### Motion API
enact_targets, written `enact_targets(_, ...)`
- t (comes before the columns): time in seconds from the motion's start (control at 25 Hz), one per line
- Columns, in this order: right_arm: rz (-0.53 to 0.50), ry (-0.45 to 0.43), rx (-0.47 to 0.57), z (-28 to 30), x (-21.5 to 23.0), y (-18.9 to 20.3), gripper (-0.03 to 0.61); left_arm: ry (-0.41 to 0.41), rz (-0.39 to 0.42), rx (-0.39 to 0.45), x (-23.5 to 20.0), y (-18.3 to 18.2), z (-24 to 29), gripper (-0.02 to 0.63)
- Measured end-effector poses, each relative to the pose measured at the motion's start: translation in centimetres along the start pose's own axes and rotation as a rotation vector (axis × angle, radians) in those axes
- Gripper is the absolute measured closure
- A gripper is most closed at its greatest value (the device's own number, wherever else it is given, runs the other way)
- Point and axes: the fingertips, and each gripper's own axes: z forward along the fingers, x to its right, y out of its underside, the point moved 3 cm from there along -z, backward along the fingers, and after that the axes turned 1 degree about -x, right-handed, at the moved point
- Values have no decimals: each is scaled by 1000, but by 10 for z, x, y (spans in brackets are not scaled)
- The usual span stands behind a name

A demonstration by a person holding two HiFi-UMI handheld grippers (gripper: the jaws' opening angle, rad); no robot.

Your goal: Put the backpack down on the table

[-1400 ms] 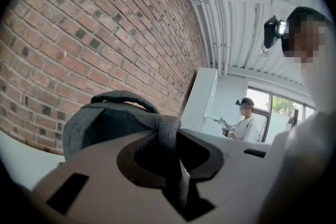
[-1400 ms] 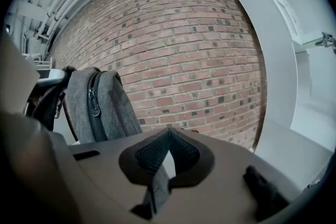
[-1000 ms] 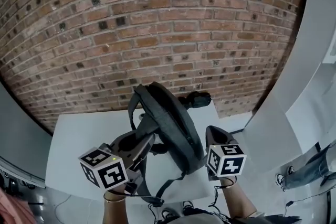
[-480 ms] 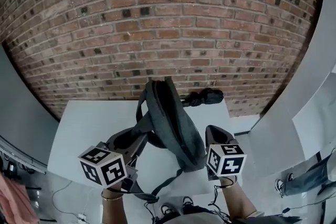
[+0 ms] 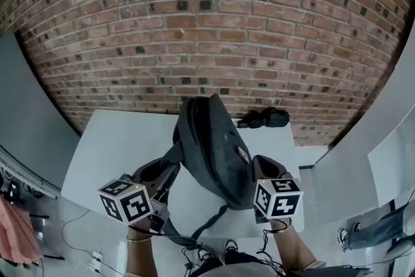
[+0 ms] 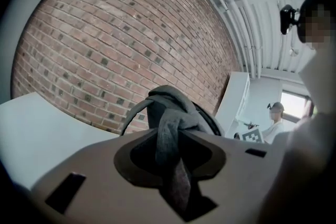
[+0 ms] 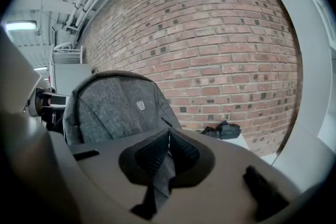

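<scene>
Hanging upright between both grippers, the grey fabric backpack (image 5: 211, 143) is over the white rectangular table (image 5: 113, 139); contact with it cannot be told. The left gripper (image 6: 170, 150) has its jaws closing on a grey shoulder strap (image 6: 168, 126) that runs between them. The right gripper (image 7: 167, 156) pinches a dark webbing strap (image 7: 160, 178).

The backpack (image 5: 211, 146) is grey woven cloth, matt and heathered. The table (image 5: 110, 146) looks smooth, matt white. The wall (image 5: 207, 29) is rough brick. The dark bundle (image 5: 264, 118) is probably soft cloth.
</scene>
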Motion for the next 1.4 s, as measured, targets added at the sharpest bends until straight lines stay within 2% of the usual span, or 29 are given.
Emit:
enact_targets(0.32, -23, -40, -25, 13, -32, 9, 548, -162, 73, -22, -36, 6, -28, 500)
enact_targets(0.68, -50, -88, -53, 23, -64, 24, 548, -213, 29, -4, -62, 20, -47, 505)
enact_targets(1.04, -49, -109, -89, 34, -83, 45, 548, -265, 40, -17, -84, 31, -62, 506)
enact_targets(1.4, -47, -141, -93, 47, -102, 56, 548, -332, 14, -16, -111, 43, -77, 508)
